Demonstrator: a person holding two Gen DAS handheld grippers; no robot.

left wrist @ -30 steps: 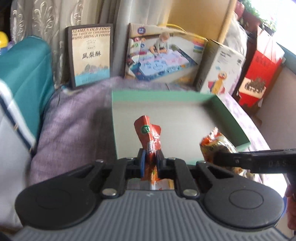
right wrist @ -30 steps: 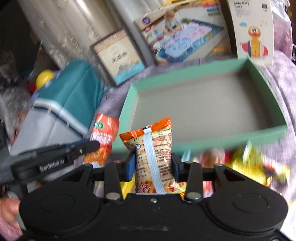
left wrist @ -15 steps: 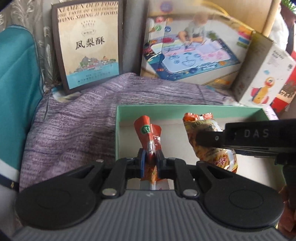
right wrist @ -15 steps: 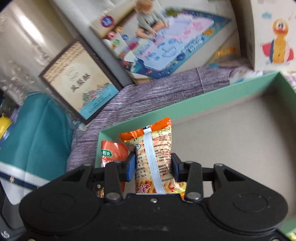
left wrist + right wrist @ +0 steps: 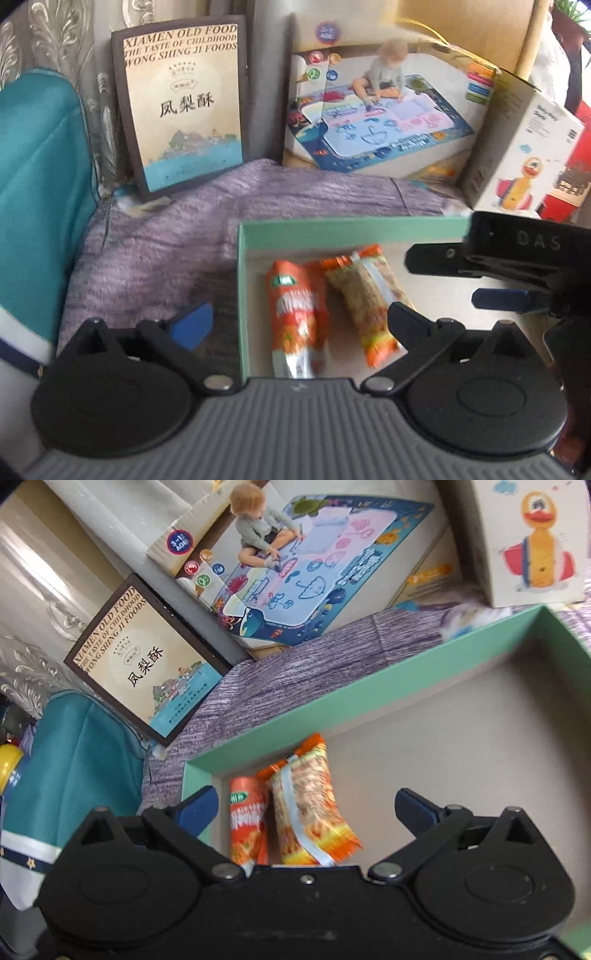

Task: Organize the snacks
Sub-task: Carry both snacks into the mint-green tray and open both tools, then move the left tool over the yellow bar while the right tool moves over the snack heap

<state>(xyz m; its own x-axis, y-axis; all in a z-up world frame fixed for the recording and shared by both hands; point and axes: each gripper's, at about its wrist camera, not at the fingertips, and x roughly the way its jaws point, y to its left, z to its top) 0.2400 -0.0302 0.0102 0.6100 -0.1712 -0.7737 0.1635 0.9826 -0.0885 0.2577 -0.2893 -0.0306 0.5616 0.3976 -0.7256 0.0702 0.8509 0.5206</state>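
A shallow green box (image 5: 347, 229) lies on the purple cloth. In its near-left corner a red-orange snack packet (image 5: 295, 317) and an orange noodle-snack packet (image 5: 365, 299) lie flat, side by side. My left gripper (image 5: 299, 325) hangs above them, its jaws opening wide and pressing on nothing. In the right wrist view the same red-orange packet (image 5: 247, 819) and orange packet (image 5: 310, 805) lie under my right gripper (image 5: 304, 805). Its jaws are opening too, clear of both packets. The box rim (image 5: 332, 716) runs just beyond them.
Behind the green box stand a brown pastry box (image 5: 184, 107), a play-mat toy box (image 5: 384, 118) and a duck toy box (image 5: 517, 155). A teal cushion (image 5: 37, 184) borders the purple cloth (image 5: 155, 251) on the left. The box floor to the right is bare.
Both grippers moved forward and down over the box's left corner, then opened. The red-orange packet and the orange packet left the jaws and now lie flat in the box.
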